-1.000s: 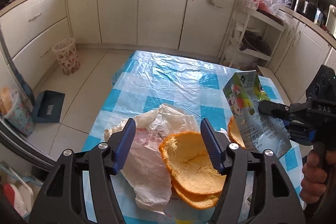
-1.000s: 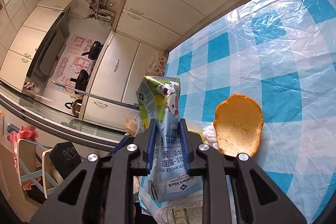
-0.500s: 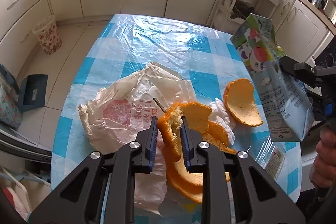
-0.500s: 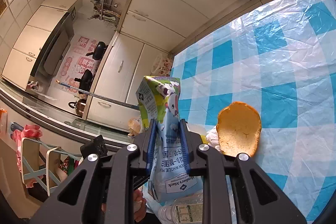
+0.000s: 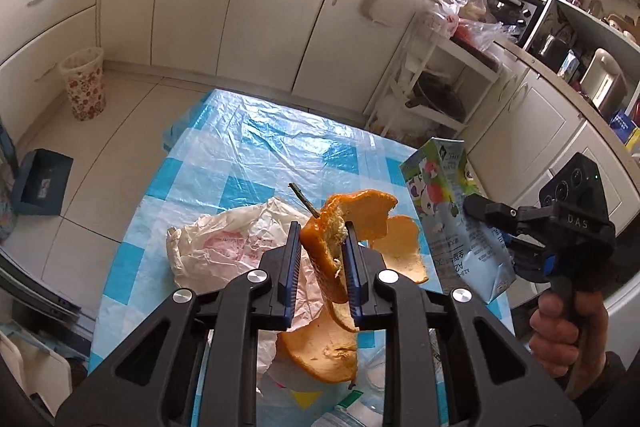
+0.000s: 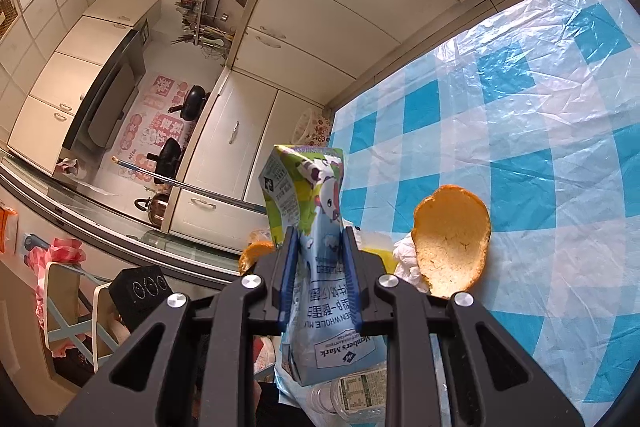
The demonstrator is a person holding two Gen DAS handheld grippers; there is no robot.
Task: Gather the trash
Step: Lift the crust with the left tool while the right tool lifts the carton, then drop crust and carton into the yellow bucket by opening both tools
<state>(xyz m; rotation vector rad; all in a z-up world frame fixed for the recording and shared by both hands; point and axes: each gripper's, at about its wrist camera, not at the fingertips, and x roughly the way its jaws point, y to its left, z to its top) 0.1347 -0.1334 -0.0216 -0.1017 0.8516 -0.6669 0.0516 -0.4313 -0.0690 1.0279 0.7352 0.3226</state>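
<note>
My left gripper (image 5: pixel 320 259) is shut on a large orange peel (image 5: pixel 352 215) with a short stem, lifted clear of the blue-checked table (image 5: pixel 256 151). More peel hangs below the pads (image 5: pixel 324 347). A crumpled white plastic bag (image 5: pixel 224 247) lies on the table just behind it. My right gripper (image 6: pixel 318 263) is shut on a flattened milk carton (image 6: pixel 308 187), held upright in the air; the same carton (image 5: pixel 452 211) shows at the right of the left wrist view. Another peel piece (image 6: pixel 452 239) lies cup-up on the table beside a white tissue (image 6: pixel 406 259).
A clear plastic bottle (image 6: pixel 356 391) lies at the near table edge under the carton. A floral waste basket (image 5: pixel 84 83) stands on the floor by the cabinets at the far left, with a blue dustpan (image 5: pixel 40 183) nearer. A person's hand (image 5: pixel 564 335) holds the right gripper.
My left gripper closed on the orange peel and lifted it off the table, tilting upward. The right gripper kept still with the carton.
</note>
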